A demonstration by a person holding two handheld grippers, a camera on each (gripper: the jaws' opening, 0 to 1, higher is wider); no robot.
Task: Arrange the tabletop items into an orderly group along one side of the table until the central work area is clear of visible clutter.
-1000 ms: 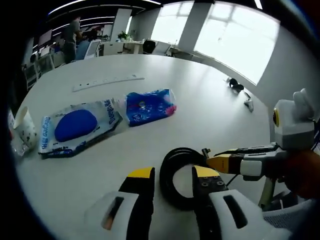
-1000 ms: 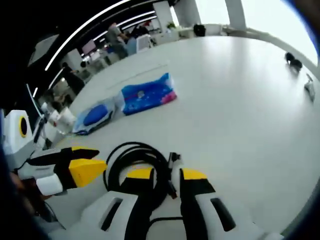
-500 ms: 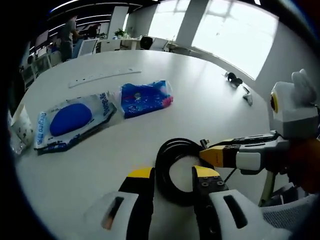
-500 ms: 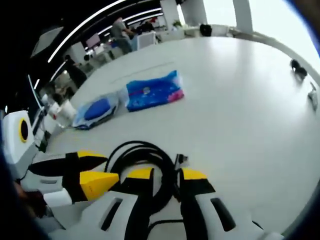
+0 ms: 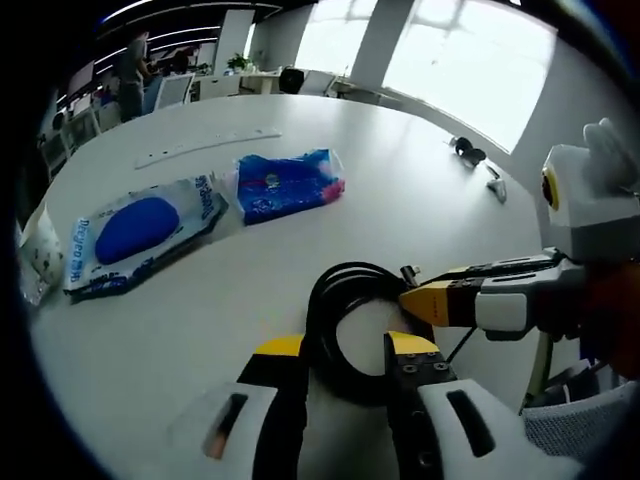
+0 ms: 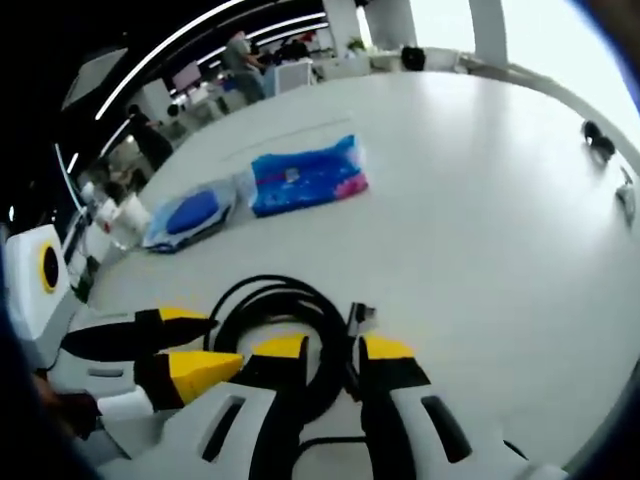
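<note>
— Yellow-tipped jaws first: how does the left gripper [image 5: 345, 352] stand?

— Its jaws are parted, and the near arc of the coiled black cable [image 5: 345, 318] lies between them on the white table [image 5: 420, 200]. Whether the pads touch the cable I cannot tell. The right gripper [image 5: 425, 300] comes in from the right of that view, its yellow tips at the coil's right edge, just beside the cable's plug end [image 5: 408, 272].

— And in the right gripper view?

— The right gripper [image 6: 330, 352] has its jaws apart too, with the right side of the cable coil [image 6: 290, 320] running between them and the small plug [image 6: 357, 316] just ahead of the right jaw. The left gripper [image 6: 195, 345] enters from the left, jaws spread, touching or nearly touching the coil's left side.

— What lies beyond the cable?

— Ahead and to the left of the left gripper, well apart from the coil, a blue-and-pink packet [image 5: 288, 185] lies flat, and beside it a clear packet with a blue oval inside [image 5: 140, 232]. Farther on sits a long white power strip [image 5: 205, 146]. A paper cup [image 5: 40, 255] stands at the far left edge. Off to the right, near the windows, are a small dark object [image 5: 468, 152] and a small pale one [image 5: 497, 187]. The right gripper view shows the same two packets [image 6: 308, 176] [image 6: 190, 218] ahead and left of its jaws.
</note>
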